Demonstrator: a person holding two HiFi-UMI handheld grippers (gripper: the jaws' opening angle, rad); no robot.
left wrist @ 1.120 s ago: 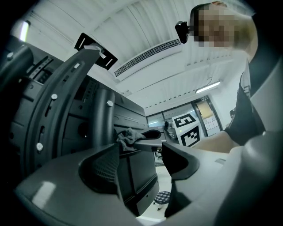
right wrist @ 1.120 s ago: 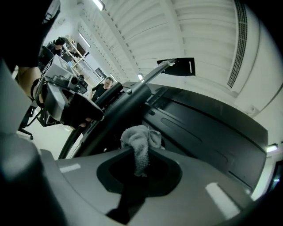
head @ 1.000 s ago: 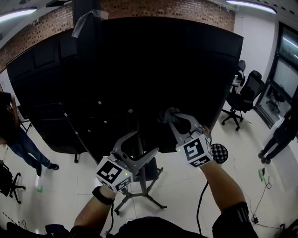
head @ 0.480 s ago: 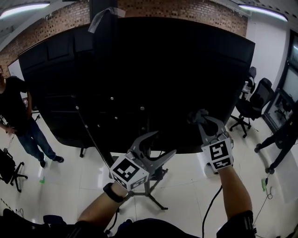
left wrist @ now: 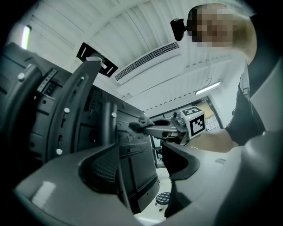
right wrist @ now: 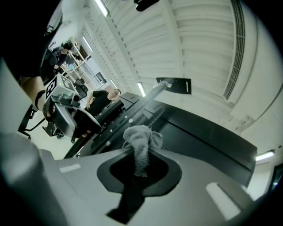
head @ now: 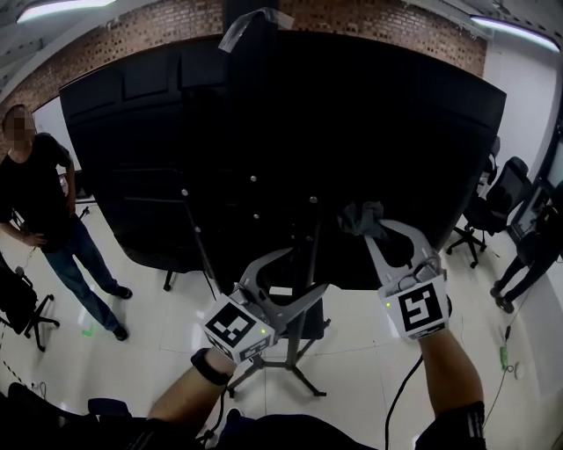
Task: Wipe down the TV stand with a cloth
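The back of a large black TV fills the head view, carried on a stand with a dark column and splayed legs. My right gripper is shut on a grey cloth, held up at the TV's lower back just right of the column. In the right gripper view the cloth bunches out between the closed jaws of the right gripper. My left gripper is open and empty, lower and left of the column. The left gripper view shows its own spread jaws, the left gripper and the cloth.
A person in black stands on the white floor at the left. Office chairs and another person are at the right. A second stand leg shows under the TV's left side. A brick wall is behind.
The TV and stand have drifted right in the head view and the person at the left has come into sight. My right gripper keeps the cloth; it now sits beside the column.
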